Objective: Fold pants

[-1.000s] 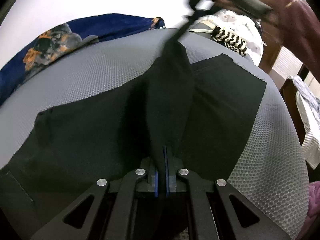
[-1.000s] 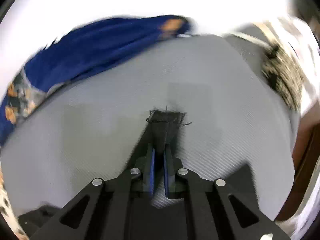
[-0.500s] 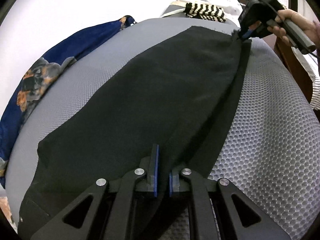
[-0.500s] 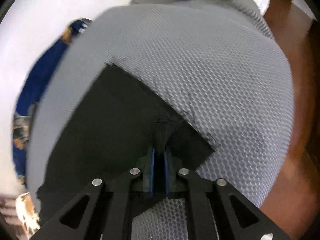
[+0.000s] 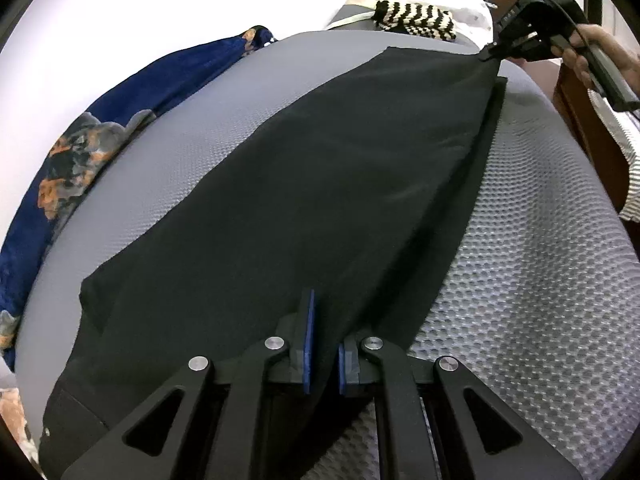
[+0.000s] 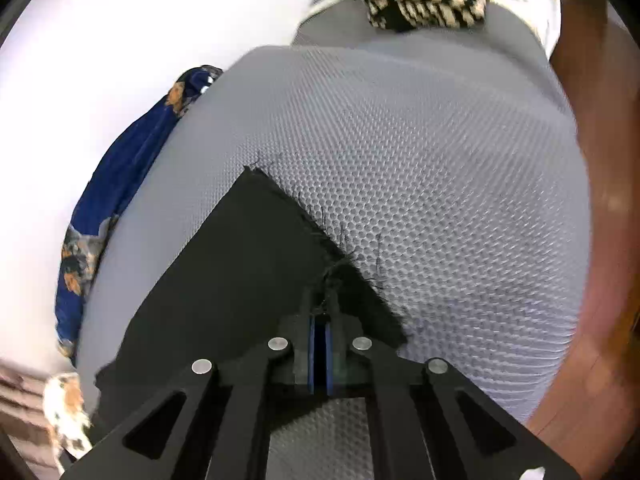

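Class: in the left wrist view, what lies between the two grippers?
The black pants span the whole stretch, from the left gripper across the grey mattress to the right gripper, which grips the far end.

The black pants (image 5: 320, 184) lie stretched across the grey mesh surface, running from about 7 o'clock to 1 o'clock in the left wrist view. One leg is folded over the other, whose edge shows as a narrow strip along the right side. The frayed hem (image 6: 320, 232) is lifted slightly; the waist end lies flat at lower left.
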{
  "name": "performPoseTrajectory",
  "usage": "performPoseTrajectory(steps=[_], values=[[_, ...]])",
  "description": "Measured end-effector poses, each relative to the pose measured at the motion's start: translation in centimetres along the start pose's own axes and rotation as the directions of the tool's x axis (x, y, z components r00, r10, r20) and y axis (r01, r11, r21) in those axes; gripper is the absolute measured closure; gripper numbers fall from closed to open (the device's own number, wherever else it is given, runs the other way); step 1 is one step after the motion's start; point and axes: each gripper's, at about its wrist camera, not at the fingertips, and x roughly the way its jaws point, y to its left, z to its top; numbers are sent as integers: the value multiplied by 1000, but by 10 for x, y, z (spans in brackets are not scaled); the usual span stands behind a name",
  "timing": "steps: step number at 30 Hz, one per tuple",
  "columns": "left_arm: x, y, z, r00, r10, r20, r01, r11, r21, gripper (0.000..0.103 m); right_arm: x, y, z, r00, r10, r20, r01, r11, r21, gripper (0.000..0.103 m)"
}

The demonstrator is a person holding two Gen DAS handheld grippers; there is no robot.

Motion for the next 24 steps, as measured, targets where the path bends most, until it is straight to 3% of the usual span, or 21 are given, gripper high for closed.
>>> performPoseTrajectory(steps=[8, 10, 11, 13, 14, 16, 20, 24], values=[[1, -3, -4, 1000, -12, 0, 12, 999, 31, 93, 14, -11, -17, 998, -60, -27, 60, 998, 21, 101], [0, -1, -3, 1000, -16, -12, 16, 1000, 24, 90, 16, -13, -18, 998, -63, -18, 63, 998, 26, 102], [0, 2, -3, 1000, -20, -20, 21, 1000, 7, 82, 16, -12, -17, 998, -66, -22, 66, 998, 20, 102], [-3, 6, -2, 999, -44, -29, 44, 999, -21, 63, 14, -10, -15, 996, -82, -31, 82, 997, -2, 91], [-7, 8, -2, 998, -61, -24, 60, 998, -35, 50, 11, -9, -15, 993, -116, -28, 115, 993, -15, 74], [-21, 12, -2, 995, -98, 16, 99, 993, -64, 42, 4, -7, -13, 978, -208, -6, 208, 977, -38, 56], [-46, 39, -4, 986, -132, 99, 148, 971, -189, 39, -14, -3, -7, 966, -254, 42, 257, 964, -67, 56], [-51, 86, -14, 994, 3, 112, 39, 930, -365, 39, -26, 46, 4, 975, -198, 99, 213, 959, -188, 56]])
